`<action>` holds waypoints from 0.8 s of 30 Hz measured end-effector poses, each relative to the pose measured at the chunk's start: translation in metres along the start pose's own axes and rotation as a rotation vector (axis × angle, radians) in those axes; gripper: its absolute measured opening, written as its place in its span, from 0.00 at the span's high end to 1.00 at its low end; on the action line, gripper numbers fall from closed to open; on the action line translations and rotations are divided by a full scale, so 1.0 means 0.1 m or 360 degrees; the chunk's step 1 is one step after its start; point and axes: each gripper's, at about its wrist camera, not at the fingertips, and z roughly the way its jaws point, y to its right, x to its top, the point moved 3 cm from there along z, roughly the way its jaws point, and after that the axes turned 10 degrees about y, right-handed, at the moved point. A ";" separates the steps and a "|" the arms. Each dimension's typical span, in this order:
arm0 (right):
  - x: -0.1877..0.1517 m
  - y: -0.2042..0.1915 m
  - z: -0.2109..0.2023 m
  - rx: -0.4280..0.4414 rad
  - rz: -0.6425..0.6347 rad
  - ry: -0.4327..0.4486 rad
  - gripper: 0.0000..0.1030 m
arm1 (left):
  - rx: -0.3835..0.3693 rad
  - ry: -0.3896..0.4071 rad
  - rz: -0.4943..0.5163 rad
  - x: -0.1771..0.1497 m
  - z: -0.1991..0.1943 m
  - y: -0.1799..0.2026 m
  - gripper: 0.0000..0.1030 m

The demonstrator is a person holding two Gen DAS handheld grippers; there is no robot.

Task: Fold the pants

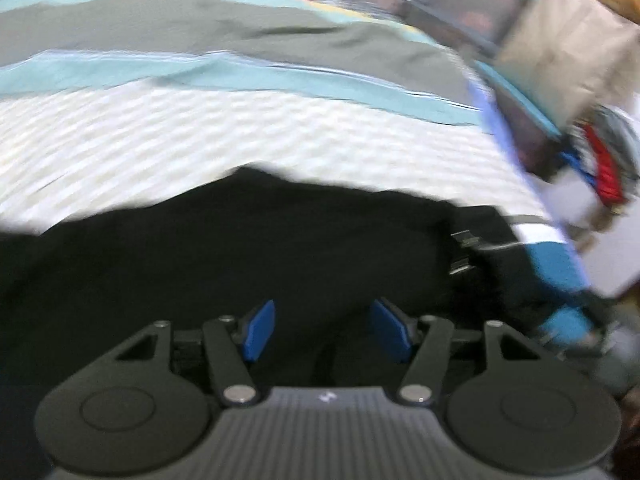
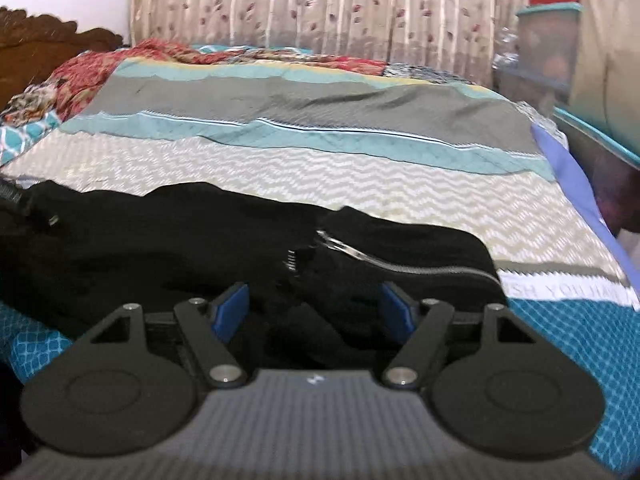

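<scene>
Room: bedroom, with a flowery curtain (image 2: pixel 320 4) on the far wall and a brown wooden headboard (image 2: pixel 44 40) far left.
Bed: big striped bedspread (image 2: pixel 320 184) in white, teal and grey.
Far end of bed: red patterned cloth (image 2: pixel 104 60) in a heap.
Right side: clear storage box (image 2: pixel 548 44) with a teal lid.
Pants: black pants (image 2: pixel 168 240) lie crumpled on the near part of the bed, with a shiny zipper (image 2: pixel 400 262) showing.
Left gripper (image 1: pixel 326 334): blue pads spread apart just over the black cloth, pinching nothing. This view is blurry.
Right gripper (image 2: pixel 316 312): jaws spread wide over the pants, near the zipper, pinching nothing.
</scene>
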 end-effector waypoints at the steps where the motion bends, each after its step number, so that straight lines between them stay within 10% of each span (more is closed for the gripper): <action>1: -0.03 -0.01 0.01 -0.0004 -0.0012 -0.0011 0.28 | -0.0052 -0.0019 0.0034 0.09 0.15 0.18 0.44; 6: -0.18 -0.14 0.11 0.0039 -0.0190 -0.0034 0.29 | -0.0242 -0.0186 0.0093 0.32 0.90 0.88 0.16; 9: -0.28 -0.13 0.20 0.0073 -0.0190 -0.0108 0.57 | -0.0179 -0.0305 0.0097 0.31 1.34 1.06 0.12; 14: -0.26 -0.07 0.12 0.0025 -0.0078 -0.0028 0.79 | -0.0228 -0.0401 -0.0065 0.22 1.58 1.08 0.75; 20: -0.12 -0.08 -0.01 0.0078 0.0087 0.0098 0.80 | -0.0221 -0.0106 0.0027 0.30 1.12 1.07 0.82; 24: -0.15 -0.31 0.05 0.0174 0.0061 0.0068 0.79 | -0.0050 -0.0132 -0.0062 0.10 1.16 0.74 0.81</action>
